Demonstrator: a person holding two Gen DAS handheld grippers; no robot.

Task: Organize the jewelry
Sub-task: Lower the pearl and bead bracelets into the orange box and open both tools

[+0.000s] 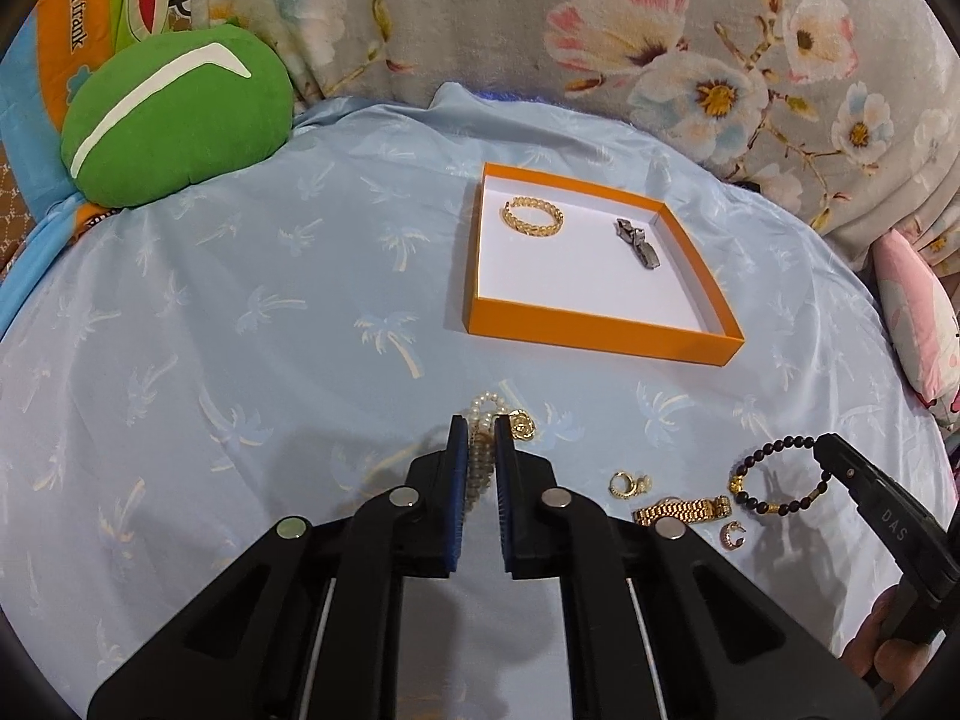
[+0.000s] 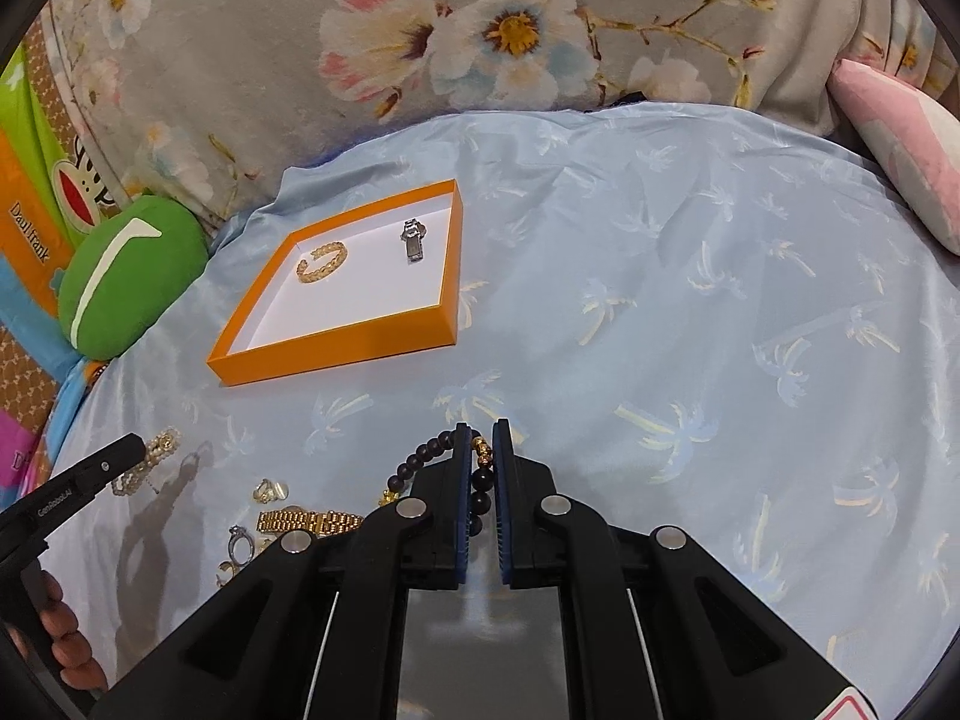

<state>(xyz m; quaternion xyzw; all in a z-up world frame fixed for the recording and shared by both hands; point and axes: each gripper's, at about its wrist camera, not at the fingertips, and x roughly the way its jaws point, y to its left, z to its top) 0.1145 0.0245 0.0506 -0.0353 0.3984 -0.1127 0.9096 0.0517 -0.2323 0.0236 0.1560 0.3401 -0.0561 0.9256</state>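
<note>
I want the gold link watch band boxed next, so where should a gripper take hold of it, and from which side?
Take the gold link watch band across its narrow width near the middle, coming straight down from above. It lies flat and stretched out on the blue cloth, so only its long edges offer opposing faces. The small earrings lie close by; keep the fingers clear of them.

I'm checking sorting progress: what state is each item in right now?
orange tray: open, holding two pieces
gold bangle: in tray
silver watch: in tray
pearl bracelet: clamped by left gripper
black bead bracelet: clamped by right gripper
gold watch band: loose on sheet
</note>
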